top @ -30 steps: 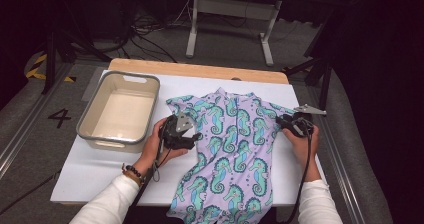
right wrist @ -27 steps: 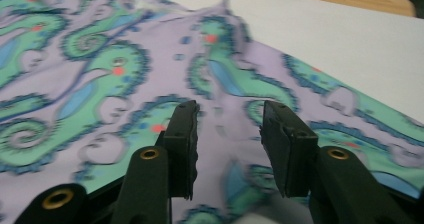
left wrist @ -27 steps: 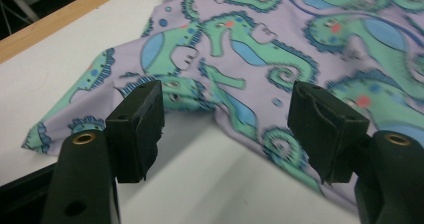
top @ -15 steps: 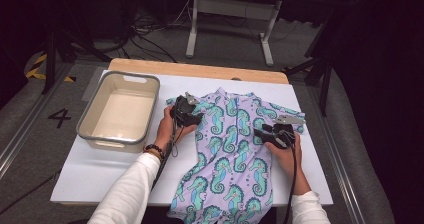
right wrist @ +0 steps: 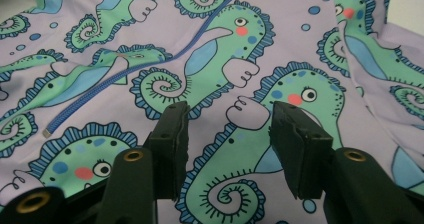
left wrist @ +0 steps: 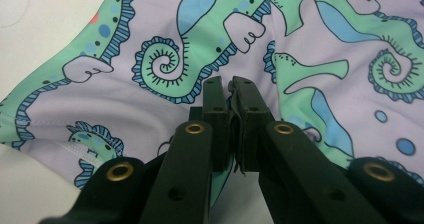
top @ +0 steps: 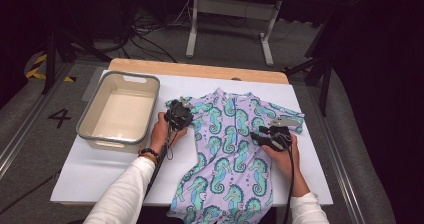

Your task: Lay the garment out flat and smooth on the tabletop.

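Lilac seahorse-print swimsuit (top: pixel 227 154) lies flat on the white surface (top: pixel 100 169), legs nearest. Right claw (right wrist: pixel 227 134) hovers half-open over its middle, having opened slightly; left claw (left wrist: pixel 231 109) has just snapped shut on the far-left sleeve — likely ready to fold. Tub (top: pixel 90 126) sits far left.

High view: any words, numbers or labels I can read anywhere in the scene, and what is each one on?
"4": a dark numeral on the grey floor, left of the table, next to the tray.
Yellow and black hazard stripes farther back on the floor carry no text.
The seahorse swimsuit shows a printed pattern but no readable lettering or label, in either gripper view too.
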The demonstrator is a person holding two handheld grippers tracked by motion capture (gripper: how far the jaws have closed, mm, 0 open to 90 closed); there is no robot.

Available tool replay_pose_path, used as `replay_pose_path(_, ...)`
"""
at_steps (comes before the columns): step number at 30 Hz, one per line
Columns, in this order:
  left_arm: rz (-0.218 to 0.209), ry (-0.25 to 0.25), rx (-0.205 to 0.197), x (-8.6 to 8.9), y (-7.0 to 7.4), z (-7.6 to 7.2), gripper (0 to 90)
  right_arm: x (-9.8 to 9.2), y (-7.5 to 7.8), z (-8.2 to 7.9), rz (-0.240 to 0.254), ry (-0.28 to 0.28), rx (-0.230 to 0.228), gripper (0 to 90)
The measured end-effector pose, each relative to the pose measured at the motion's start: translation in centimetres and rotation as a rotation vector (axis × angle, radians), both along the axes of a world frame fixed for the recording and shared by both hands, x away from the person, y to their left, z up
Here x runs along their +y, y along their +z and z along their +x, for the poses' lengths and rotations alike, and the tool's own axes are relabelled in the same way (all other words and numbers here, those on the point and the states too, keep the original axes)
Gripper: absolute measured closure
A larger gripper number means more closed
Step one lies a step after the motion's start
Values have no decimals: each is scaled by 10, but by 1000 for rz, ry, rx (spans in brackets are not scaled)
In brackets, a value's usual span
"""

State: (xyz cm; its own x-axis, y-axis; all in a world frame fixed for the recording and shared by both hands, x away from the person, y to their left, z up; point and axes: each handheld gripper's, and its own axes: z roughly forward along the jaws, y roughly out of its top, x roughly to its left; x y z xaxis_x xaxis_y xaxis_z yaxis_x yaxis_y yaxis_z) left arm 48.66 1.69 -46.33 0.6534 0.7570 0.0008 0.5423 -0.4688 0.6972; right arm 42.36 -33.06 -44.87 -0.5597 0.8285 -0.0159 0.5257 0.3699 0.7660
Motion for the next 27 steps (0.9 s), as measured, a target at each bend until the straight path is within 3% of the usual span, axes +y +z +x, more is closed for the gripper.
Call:
replay_pose_path(3, -3, 16, -24, 0, 0, -3, 822, 1, 2, -2, -11, -3, -12, 492)
replay_pose_path(9, 10, 28, -75, 2, 2, -7, 851, 3, 3, -6, -18, 5, -26, 486)
replay_pose_path(12, 46, 32, -85, 1, 1, -5, 862, 2, 1, -6, -26, -1, -22, 481)
replay_pose_path(16, 100, 77, -101, 2, -1, -2, 866, 1, 1, -6, -32, -9, -24, 480)
replay_pose_path(18, 106, 100, -109, 2, -2, -1, 866, 0, 2, -7, -28, -14, -29, 478)
replay_pose_path(23, 17, 115, -100, 7, 1, 1, 853, 1, 4, -8, -33, -13, -39, 472)
replay_pose_path(24, -13, 99, -101, 8, 2, 1, 843, 1, 4, -8, -33, -12, -41, 470)
replay_pose_path(25, -16, 102, -112, 9, 4, -1, 818, 2, 5, -9, -34, -11, -44, 470)
replay_pose_path(27, -95, 76, -120, 13, 8, -3, 729, 4, 6, -10, -36, -1, -60, 464)
